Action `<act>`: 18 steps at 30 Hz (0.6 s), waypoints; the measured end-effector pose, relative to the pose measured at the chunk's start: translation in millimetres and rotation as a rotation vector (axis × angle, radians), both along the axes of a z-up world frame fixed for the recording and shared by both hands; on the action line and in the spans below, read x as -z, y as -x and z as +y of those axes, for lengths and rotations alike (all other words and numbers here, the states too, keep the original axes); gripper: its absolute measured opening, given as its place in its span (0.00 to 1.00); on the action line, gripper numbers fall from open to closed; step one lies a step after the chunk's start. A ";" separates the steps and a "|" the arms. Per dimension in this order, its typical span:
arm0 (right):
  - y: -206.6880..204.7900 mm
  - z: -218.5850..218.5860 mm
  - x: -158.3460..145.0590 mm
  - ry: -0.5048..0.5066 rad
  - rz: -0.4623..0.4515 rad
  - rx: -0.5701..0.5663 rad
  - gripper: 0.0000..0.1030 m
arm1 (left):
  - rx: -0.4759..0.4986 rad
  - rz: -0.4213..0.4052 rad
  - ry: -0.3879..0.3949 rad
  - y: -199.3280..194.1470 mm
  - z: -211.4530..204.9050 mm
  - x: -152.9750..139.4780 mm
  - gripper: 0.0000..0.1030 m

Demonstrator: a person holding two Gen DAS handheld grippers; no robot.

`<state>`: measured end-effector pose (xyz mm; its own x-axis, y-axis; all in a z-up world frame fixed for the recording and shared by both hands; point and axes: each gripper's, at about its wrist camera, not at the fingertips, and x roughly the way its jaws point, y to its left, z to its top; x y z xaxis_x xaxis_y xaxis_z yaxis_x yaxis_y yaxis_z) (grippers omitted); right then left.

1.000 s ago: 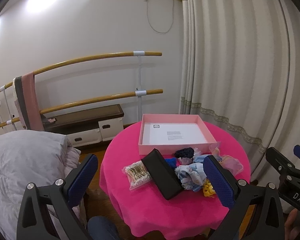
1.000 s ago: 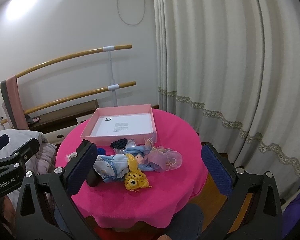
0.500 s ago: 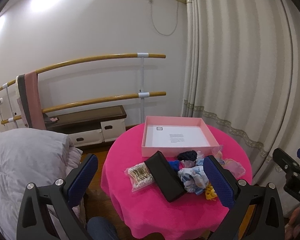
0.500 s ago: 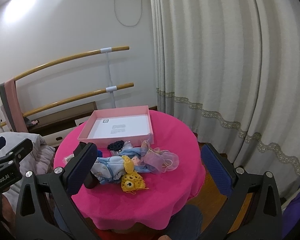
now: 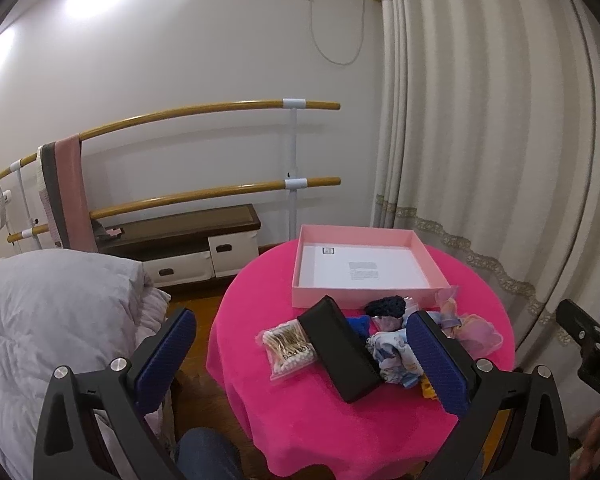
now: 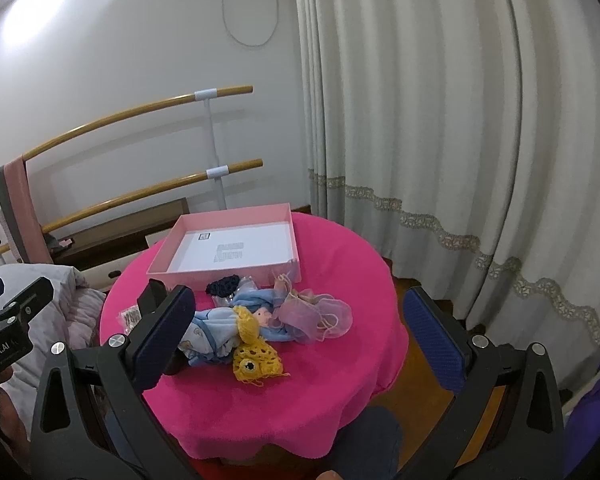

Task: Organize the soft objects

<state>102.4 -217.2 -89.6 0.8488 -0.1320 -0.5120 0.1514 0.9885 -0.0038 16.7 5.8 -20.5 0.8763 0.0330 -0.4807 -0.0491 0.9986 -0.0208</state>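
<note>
Both tongs, left (image 5: pixel 300 354) and right (image 6: pixel 296 338), spread wide and empty above counter (image 6: pixel 340 248); soft pile (image 6: pixel 236 320) heaped at pink box's (image 6: pixel 224 270) 6 o'clock, presumably staged for loading

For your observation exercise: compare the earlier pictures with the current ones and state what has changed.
Both grippers, left gripper and right gripper, backed slightly away from the table, jaws open, holding nothing. The pink box, black case and soft pile lie unmoved.
</note>
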 end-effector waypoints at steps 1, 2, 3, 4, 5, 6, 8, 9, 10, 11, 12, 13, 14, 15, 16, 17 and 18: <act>-1.9 0.5 2.0 -0.001 0.005 -0.003 1.00 | -0.001 0.005 0.002 -1.6 1.1 2.0 1.00; -4.1 0.5 4.2 -0.004 0.012 -0.007 1.00 | -0.002 0.011 0.003 -3.6 1.9 4.1 1.00; -5.6 0.4 6.8 -0.005 0.017 -0.012 1.00 | -0.004 0.016 0.005 -6.2 2.6 6.4 1.00; -6.6 0.3 9.7 -0.005 0.021 -0.015 1.00 | -0.005 0.024 0.006 -9.3 3.3 9.6 1.00; -7.8 0.4 13.3 -0.004 0.028 -0.017 1.00 | -0.008 0.035 0.006 -13.2 3.7 13.5 1.00; -10.5 0.4 17.2 -0.004 0.039 -0.018 1.00 | -0.011 0.043 0.004 -16.3 4.3 16.3 1.00; -17.4 -0.4 26.2 -0.009 0.065 -0.023 1.00 | -0.020 0.066 0.001 -25.0 4.3 24.7 1.00; -21.4 -1.1 31.6 -0.013 0.079 -0.026 1.00 | -0.023 0.077 0.002 -29.3 4.4 29.2 1.00; -24.2 -1.5 35.3 -0.013 0.089 -0.028 1.00 | -0.025 0.092 0.004 -34.6 3.9 34.4 1.00; -27.8 -2.0 40.1 -0.012 0.101 -0.030 1.00 | -0.025 0.108 0.006 -40.0 3.8 40.0 1.00; -29.4 -2.5 44.0 -0.012 0.108 -0.031 1.00 | -0.024 0.121 0.007 -45.3 2.3 44.3 1.00; -33.0 -3.4 49.0 -0.012 0.121 -0.032 1.00 | -0.024 0.139 0.007 -51.6 0.9 50.4 1.00; -36.0 -4.4 53.4 -0.013 0.133 -0.032 1.00 | -0.022 0.157 0.006 -57.7 -0.4 56.4 1.00; -39.0 -6.0 58.1 -0.014 0.145 -0.033 1.00 | -0.021 0.173 0.005 -64.1 -1.4 62.1 1.00; -42.9 -7.9 63.3 -0.017 0.158 -0.033 1.00 | -0.022 0.184 0.004 -68.3 -1.8 65.5 1.00; -46.9 -10.1 68.6 -0.021 0.172 -0.032 1.00 | -0.025 0.197 0.004 -73.4 -1.9 69.0 1.00; -49.3 -11.9 72.3 -0.024 0.182 -0.030 1.00 | -0.028 0.209 0.006 -79.4 -1.2 73.4 1.00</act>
<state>151.6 -229.1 -161.9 0.7454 -0.0937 -0.6600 0.1207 0.9927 -0.0046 96.1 4.5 -93.9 0.7561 0.0532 -0.6523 -0.0811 0.9966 -0.0128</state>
